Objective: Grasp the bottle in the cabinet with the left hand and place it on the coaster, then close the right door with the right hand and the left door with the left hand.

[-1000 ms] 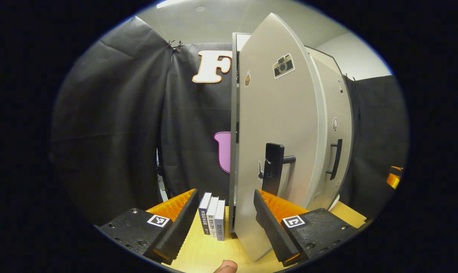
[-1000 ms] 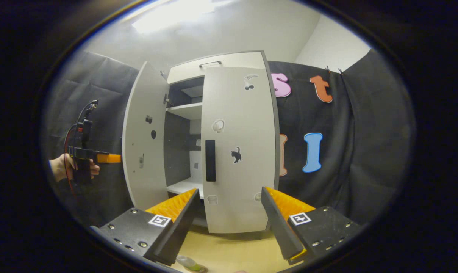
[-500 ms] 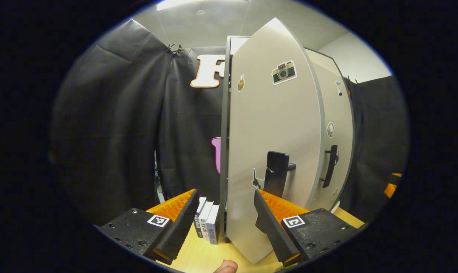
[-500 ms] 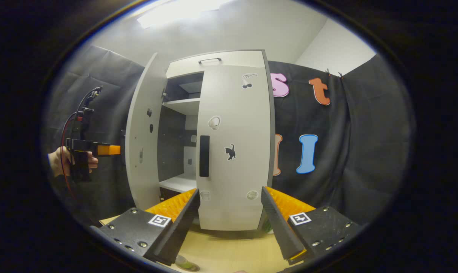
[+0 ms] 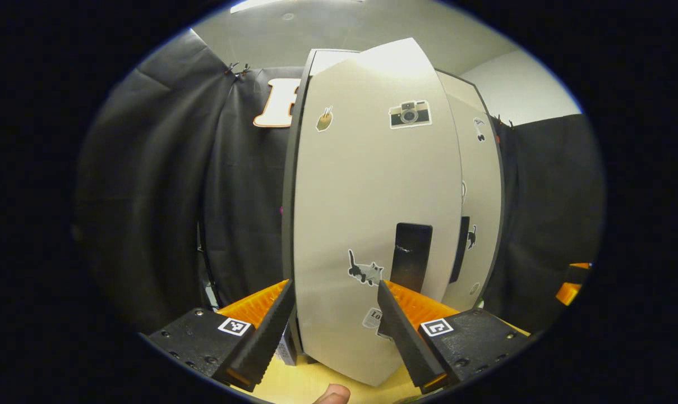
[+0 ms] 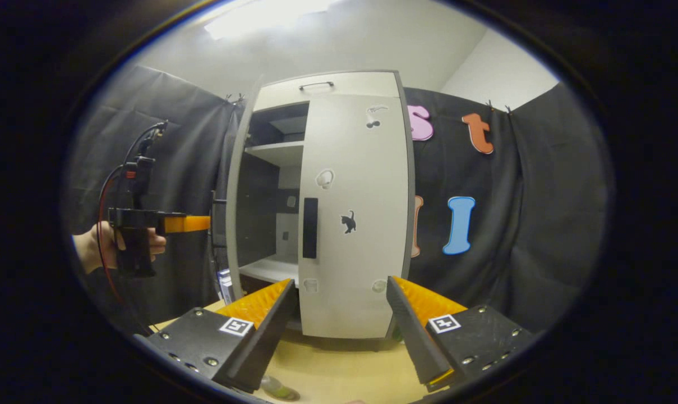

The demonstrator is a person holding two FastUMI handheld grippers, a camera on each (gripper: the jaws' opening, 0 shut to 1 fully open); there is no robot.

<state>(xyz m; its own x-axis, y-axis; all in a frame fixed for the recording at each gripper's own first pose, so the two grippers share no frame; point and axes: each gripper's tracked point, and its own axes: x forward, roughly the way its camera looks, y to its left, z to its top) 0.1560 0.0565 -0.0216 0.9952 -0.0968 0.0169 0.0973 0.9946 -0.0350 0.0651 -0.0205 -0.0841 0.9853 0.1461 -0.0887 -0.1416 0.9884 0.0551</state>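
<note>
The white cabinet's left door (image 5: 367, 213), with stickers and a black handle (image 5: 411, 255), stands half-shut right in front of my left gripper (image 5: 334, 289), which is open with the door's lower face between its fingers. In the right gripper view that door (image 6: 233, 196) shows edge-on, with the left gripper (image 6: 195, 224) at its outer side, held by a hand (image 6: 92, 249). The right door (image 6: 355, 213) lies flat against the cabinet. My right gripper (image 6: 340, 283) is open and holds nothing. A greenish bottle (image 6: 276, 387) peeks in at the bottom edge, on the table.
The cabinet stands on a wooden table (image 6: 344, 365). A white shelf (image 6: 274, 152) and the bare cabinet floor (image 6: 268, 269) show through the gap. Several books (image 6: 224, 283) stand left of the cabinet. The right gripper (image 5: 571, 280) shows at the far right of the left gripper view.
The left door has swung steadily toward shut, with my left gripper following behind it. The right door and right gripper have hardly moved.
</note>
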